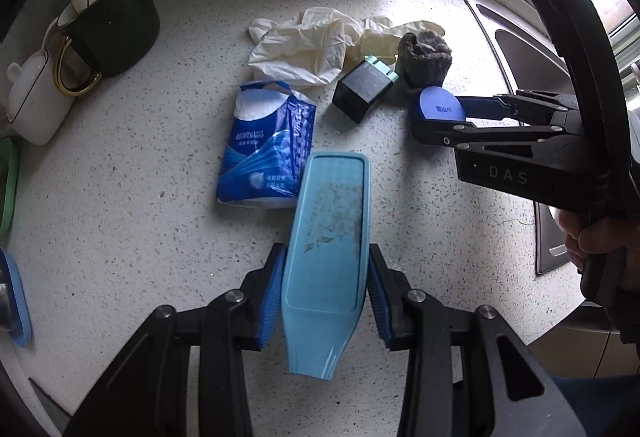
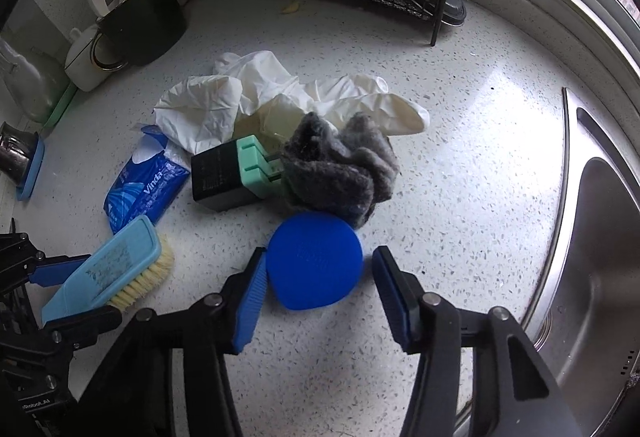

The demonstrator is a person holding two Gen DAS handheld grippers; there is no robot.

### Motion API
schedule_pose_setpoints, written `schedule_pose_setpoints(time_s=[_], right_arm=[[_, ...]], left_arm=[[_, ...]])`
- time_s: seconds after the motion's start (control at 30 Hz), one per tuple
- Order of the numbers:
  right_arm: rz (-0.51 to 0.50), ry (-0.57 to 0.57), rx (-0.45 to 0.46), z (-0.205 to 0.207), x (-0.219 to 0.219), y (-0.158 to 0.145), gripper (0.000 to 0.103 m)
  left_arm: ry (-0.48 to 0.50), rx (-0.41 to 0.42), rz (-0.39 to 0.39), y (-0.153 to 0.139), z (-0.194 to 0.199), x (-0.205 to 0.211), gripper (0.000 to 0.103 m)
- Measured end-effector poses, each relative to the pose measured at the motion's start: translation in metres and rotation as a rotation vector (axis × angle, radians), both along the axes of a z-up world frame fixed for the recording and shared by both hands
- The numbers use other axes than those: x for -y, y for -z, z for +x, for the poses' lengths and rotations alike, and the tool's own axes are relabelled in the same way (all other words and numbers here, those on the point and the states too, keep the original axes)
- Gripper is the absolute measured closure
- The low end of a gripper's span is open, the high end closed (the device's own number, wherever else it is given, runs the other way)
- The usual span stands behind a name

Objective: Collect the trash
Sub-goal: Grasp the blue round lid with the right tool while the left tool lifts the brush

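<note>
Left gripper (image 1: 327,279) clamped on smooth light-blue plastic brush (image 1: 326,257), cream bristles down over speckled stone counter (image 1: 120,237); right gripper (image 2: 320,277) part-open around glossy round blue lid (image 2: 315,263), pads not pressing; beside fuzzy grey cloth (image 2: 340,173), crinkled white gloves (image 2: 248,105).

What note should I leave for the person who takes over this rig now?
Left tool: shut on the light blue brush, held above the counter.
Right tool: open, its pads either side of the blue disc, not yet gripping.
On the counter: white gloves, grey cloth, black-and-green box, tissue pack.
Done: nothing visibly collected; no bin in view.
Left: grip the disc, then clear the rest.
</note>
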State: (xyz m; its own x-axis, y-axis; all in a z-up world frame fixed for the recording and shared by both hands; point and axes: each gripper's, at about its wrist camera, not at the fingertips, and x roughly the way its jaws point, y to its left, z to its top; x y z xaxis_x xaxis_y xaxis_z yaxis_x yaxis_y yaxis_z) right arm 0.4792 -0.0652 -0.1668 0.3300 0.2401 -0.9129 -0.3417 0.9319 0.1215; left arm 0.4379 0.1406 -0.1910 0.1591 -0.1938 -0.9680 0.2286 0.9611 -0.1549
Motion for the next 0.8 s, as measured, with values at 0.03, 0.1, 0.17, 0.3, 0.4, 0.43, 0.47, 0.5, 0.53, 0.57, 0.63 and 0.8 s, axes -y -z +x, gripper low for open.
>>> schedule_pose_setpoints(time_s=[0.03,0.1,0.17,0.3,0.4,0.43,0.47,0.5,0.53,0.57,0.63,0.8], right_arm=[[-0.015,-0.01,0.005,0.0,-0.005,0.0,0.059],[-0.02,-0.02,0.012,-0.008,-0.012,0.001,0.059],[-0.02,-0.01,0.008,-0.011,-0.012,0.001,0.06],[-0.002,-0.017,0.025,-0.028,-0.001,-0.011,0.06],[0.02,-0.043,0.04,-0.045,0.007,-0.027,0.06],[0.018,-0.051,0.049,-0.051,0.01,-0.033,0.06],[0.025,-0.061,0.054,-0.057,0.013,-0.038,0.06],[0.035,-0.071,0.058,-0.064,0.016,-0.044,0.06],[0.038,-0.077,0.064,-0.073,0.021,-0.049,0.06],[0.042,-0.083,0.071,-0.082,0.027,-0.052,0.06],[0.058,-0.099,0.086,-0.1,0.037,-0.064,0.06],[0.088,-0.15,0.125,-0.151,0.062,-0.085,0.06]], left_arm=[[-0.003,0.0,0.0,0.0,-0.001,-0.001,0.066],[-0.008,0.004,0.003,-0.003,-0.004,-0.003,0.066],[-0.015,0.01,0.003,-0.006,-0.007,-0.003,0.066],[-0.035,0.027,0.001,-0.014,-0.014,0.0,0.067],[-0.045,0.048,0.013,-0.024,-0.026,0.005,0.068],[-0.049,0.058,0.016,-0.029,-0.03,0.008,0.068],[-0.053,0.069,0.018,-0.034,-0.036,0.013,0.068],[-0.058,0.077,0.017,-0.038,-0.041,0.017,0.069],[-0.064,0.086,0.013,-0.044,-0.049,0.02,0.069],[-0.068,0.098,0.009,-0.05,-0.056,0.025,0.069],[-0.072,0.121,0.015,-0.062,-0.073,0.035,0.069],[-0.086,0.172,0.048,-0.087,-0.118,0.061,0.069]])
